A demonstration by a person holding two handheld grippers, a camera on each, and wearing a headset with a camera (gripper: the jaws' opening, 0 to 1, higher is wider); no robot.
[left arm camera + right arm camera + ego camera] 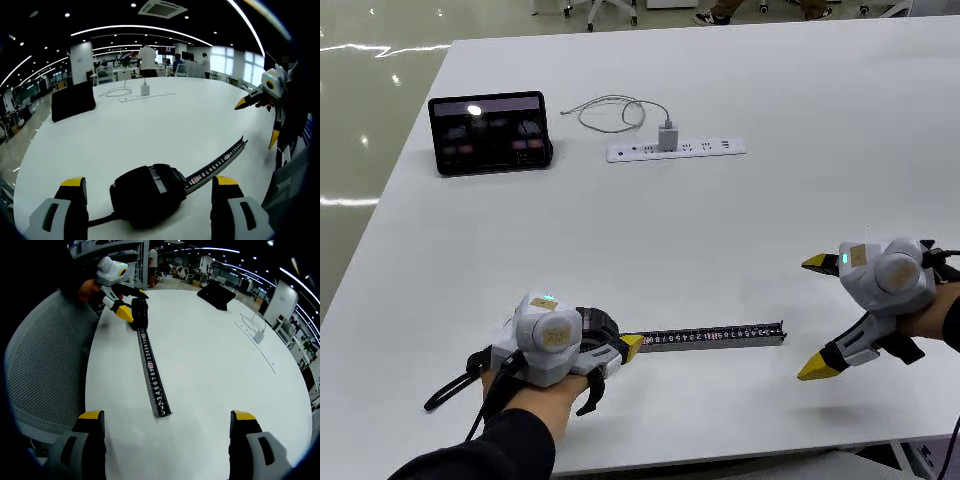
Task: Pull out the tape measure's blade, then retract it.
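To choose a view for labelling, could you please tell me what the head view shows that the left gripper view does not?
The head view adds the person's left hand and sleeve. The left gripper view adds people and ceiling lights. Both show the tape measure, its extended blade, the tablet, the power strip and the open right tongs.

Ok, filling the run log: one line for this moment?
left gripper open, astride case | right gripper open, off blade | blade out, flat on table
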